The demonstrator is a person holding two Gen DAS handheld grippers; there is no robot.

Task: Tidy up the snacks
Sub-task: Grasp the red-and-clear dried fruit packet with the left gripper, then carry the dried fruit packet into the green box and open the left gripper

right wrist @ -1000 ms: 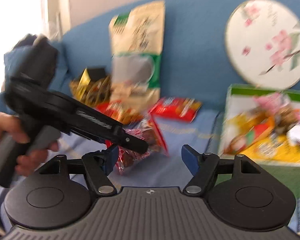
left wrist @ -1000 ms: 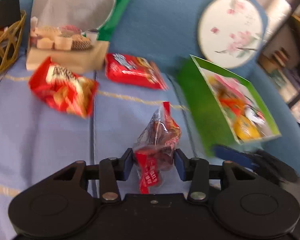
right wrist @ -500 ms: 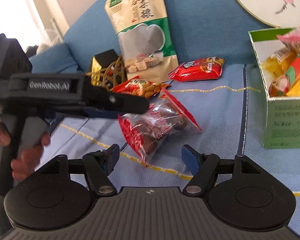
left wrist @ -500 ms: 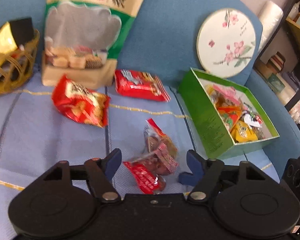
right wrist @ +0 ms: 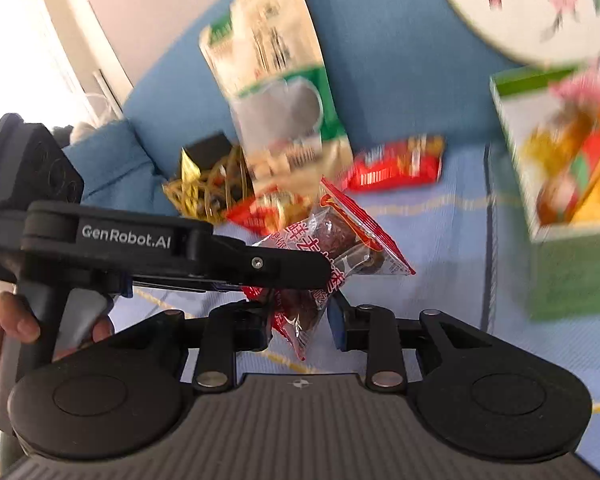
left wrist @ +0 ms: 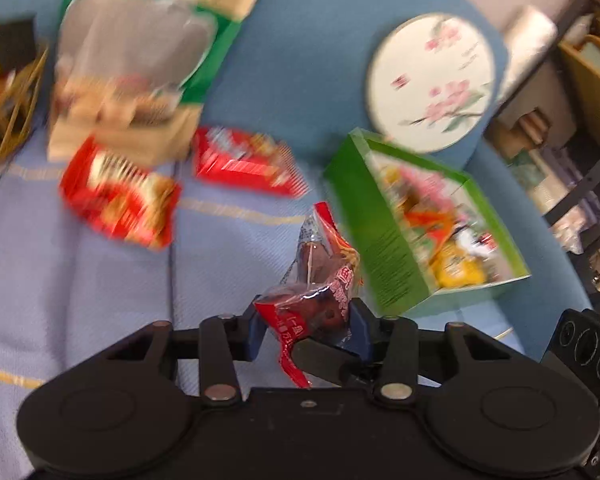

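Both sets of jaws have just been closing, and both now pinch the same crinkly clear-and-red snack packet [left wrist: 320, 292]. The left gripper [left wrist: 306, 330] clamps its blue pads on the packet's lower end, while the right gripper [right wrist: 300, 326] has the packet's red sealed tail squeezed between its jaws; in the right wrist view the left tool's black finger lies across the packet from the left. Dark brown lumps show through the glossy film, and the packet's pointed top sticks up above the pale blue woven sofa cover [left wrist: 100, 280], which carries thin gold stripes.

Just right of the packet in the left wrist view stands an open green cardboard box [left wrist: 384, 240], white inside and holding bright yellow, orange and pink wrappers. Two flat red foil packs [left wrist: 116, 196] [left wrist: 244, 160] lie farther back. Behind them a tall kraft-and-green pouch [left wrist: 132, 60] with a clear window leans on the blue sofa back, beside a gold wire basket [left wrist: 8, 120]. A round floral fan [left wrist: 432, 80] rests against the backrest. A hand [right wrist: 4, 324] grips the left tool's grey handle.
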